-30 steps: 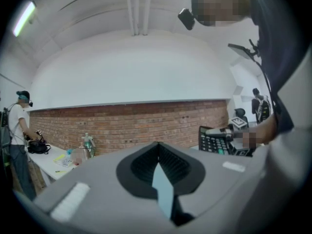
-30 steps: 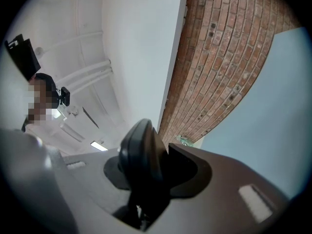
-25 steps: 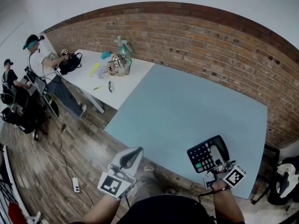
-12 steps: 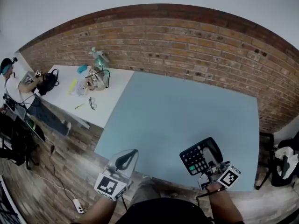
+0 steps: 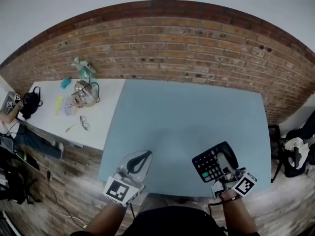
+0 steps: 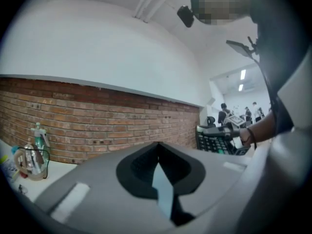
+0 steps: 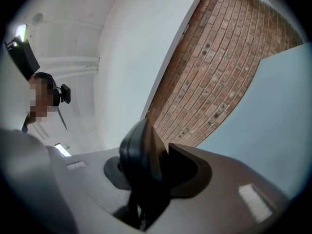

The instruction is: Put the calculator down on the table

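Observation:
A black calculator (image 5: 210, 165) with one green key hangs over the near right part of the light blue table (image 5: 187, 117), keys facing up. My right gripper (image 5: 226, 164) is shut on its near right edge. In the right gripper view the calculator (image 7: 142, 162) stands edge-on as a dark slab between the jaws of the right gripper (image 7: 152, 152). My left gripper (image 5: 139, 159) hovers over the table's near left edge, shut with nothing in it. In the left gripper view the left gripper (image 6: 158, 156) has its tips meeting, and the calculator (image 6: 217, 139) shows at the right.
A brick wall (image 5: 162, 43) runs behind the table. To the left stands a white table (image 5: 101, 117) with a spray bottle (image 5: 82, 68), a glass jar (image 5: 84, 93) and small items. A chair with white cloth (image 5: 295, 149) stands at the right. The floor is wood.
The view has swung so the white table slid left. My left gripper came from beside the blue table's corner to over its near edge. The right gripper kept its hold on the calculator.

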The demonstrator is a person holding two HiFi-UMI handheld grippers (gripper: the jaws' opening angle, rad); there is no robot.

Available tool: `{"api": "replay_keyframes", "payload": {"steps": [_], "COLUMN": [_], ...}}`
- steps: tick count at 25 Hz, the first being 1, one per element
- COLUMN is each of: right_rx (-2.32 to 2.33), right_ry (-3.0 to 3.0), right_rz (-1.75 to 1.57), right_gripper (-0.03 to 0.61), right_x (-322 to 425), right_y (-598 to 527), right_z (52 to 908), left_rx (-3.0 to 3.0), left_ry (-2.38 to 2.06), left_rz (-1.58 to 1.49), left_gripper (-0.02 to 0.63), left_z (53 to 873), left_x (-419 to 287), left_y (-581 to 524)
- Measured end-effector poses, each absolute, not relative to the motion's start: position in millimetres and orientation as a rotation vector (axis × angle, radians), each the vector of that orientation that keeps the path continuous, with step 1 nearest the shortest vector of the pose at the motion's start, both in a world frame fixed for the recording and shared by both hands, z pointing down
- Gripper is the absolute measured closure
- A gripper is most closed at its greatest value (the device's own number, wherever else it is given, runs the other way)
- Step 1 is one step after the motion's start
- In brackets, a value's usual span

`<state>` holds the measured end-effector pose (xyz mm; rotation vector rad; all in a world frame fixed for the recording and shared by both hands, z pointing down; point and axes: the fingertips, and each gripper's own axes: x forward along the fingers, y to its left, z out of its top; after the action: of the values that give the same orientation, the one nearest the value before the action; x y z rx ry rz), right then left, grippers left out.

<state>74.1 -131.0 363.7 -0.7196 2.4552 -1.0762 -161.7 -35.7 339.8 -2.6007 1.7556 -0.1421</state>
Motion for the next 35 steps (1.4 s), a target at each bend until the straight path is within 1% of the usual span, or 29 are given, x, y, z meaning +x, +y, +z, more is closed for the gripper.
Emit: {"api": "replay_keyframes", "payload": {"steps": [12,17,24,27,31,35], "right_rx": [-0.837,-0.901,-0.854,-0.821,-0.772,-0.739], "right_ry": [2.361,2.352,2.369,2.376,2.38,2.375], "right_rz": [-1.044,-1.045,-1.066,-1.077,-1.108,-1.122], "right_gripper": [0.446,0.446,0.446,0.446,0.447,0.446], "right_x": [22,22,11,12,16,21], "right_y": [-138,-141,-139,-142,-147,-154], "right_z": [349,350,350,349,350,349], "left_rx": [-2.775,-2.861,-2.856,-2.862,-2.801,-2.802], "left_ry": [1.549,1.47,1.487,1.524,1.56,1.597], "left_rz": [-0.154,-0.106,-0.104,-0.067,-0.13,-0.081], "left_gripper": [0.612,0.612,0.612,0.612,0.612,0.612], "left_z": [350,342,345,333,345,331], "left_x": [-205,-191,-190,-181,-182,-170], "left_y": [-67,-75,-81,-82,-83,-89]}}
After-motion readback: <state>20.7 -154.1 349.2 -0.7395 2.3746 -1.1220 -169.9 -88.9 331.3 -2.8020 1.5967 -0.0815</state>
